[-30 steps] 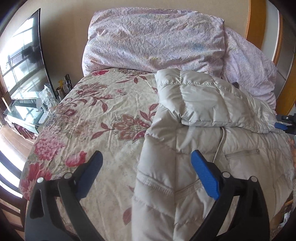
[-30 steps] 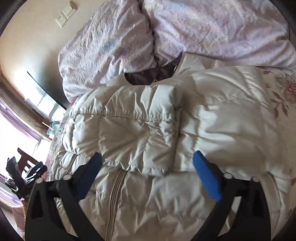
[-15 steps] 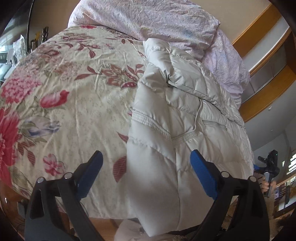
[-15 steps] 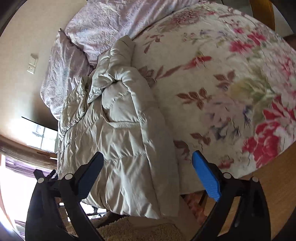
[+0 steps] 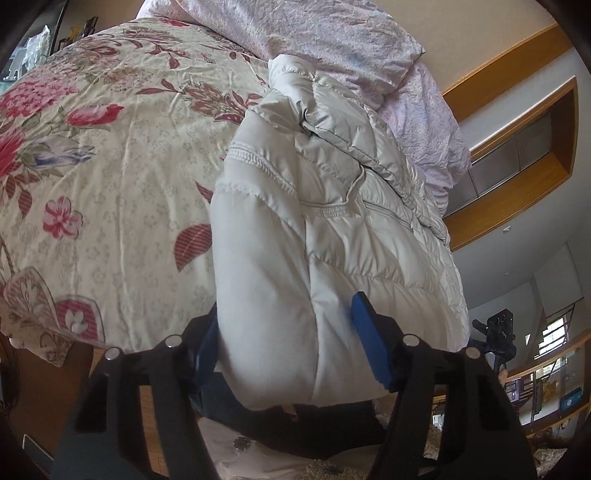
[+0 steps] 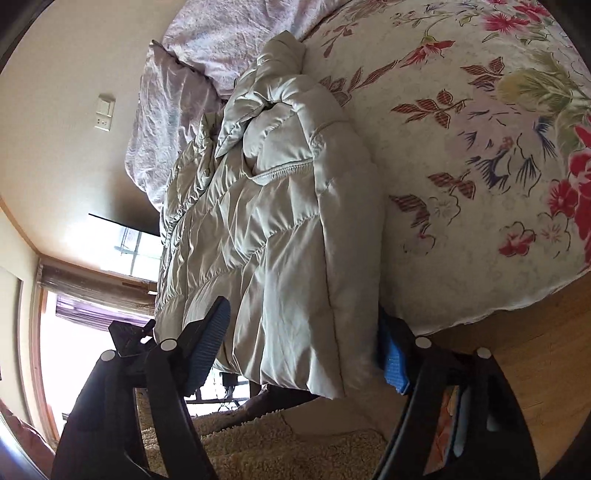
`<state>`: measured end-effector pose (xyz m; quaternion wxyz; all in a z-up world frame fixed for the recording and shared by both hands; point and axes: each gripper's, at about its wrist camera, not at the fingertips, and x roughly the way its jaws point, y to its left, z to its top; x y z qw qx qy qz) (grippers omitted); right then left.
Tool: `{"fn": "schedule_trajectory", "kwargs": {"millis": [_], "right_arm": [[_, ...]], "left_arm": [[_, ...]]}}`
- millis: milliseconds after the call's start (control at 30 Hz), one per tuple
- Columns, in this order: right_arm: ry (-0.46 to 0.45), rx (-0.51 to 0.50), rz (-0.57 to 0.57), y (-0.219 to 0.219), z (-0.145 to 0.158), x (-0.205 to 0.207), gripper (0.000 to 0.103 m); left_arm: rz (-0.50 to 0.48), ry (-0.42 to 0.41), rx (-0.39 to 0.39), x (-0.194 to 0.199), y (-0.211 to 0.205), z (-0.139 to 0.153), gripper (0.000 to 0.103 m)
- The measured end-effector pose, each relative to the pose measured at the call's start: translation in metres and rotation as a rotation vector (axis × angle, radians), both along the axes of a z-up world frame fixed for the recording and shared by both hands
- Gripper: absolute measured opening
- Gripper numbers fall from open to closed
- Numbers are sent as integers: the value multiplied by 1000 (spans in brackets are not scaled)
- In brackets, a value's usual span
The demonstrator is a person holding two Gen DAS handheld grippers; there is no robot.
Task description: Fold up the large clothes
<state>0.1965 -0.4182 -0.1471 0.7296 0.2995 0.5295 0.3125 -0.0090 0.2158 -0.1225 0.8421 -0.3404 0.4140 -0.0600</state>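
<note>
The left tool (image 5: 284, 343) and right tool (image 6: 306, 350) have just been closing on the near hem of the padded jacket (image 5: 332, 206), the fabric bulging between the pads at each corner. The jacket lies lengthwise on the floral bed (image 5: 110, 155), its hem overhanging the near edge. The step is judged hem grasping; next, a lift and carry toward the far pillows (image 5: 314, 33) is required.

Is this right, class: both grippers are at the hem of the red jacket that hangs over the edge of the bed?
Not quite. The jacket is pale beige, not red, as both wrist views show. The rest stands: left gripper and right gripper are at its hem over the bed edge.
</note>
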Motion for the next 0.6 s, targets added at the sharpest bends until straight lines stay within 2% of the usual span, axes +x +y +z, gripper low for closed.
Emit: {"fn": "schedule_trajectory", "kwargs": {"millis": [233, 300, 333, 400, 500, 600], "right_arm": [[3, 40, -13, 1, -3, -7, 71], [0, 38, -4, 5, -3, -9, 67], [-1, 35, -4, 6, -3, -9, 63], [0, 21, -12, 8, -5, -9, 36], [-23, 6, -37, 9, -2, -9, 25], [-105, -22, -63, 13, 13, -12, 22]], "left_arm": [[20, 22, -8, -4, -6, 0, 56], [25, 25, -14, -4, -6, -2, 51], [28, 28, -12, -4, -7, -2, 46], [38, 26, -5, -4, -8, -1, 36], [46, -2, 19, -5, -11, 9, 23], [56, -35, 61, -5, -15, 24, 20]]}}
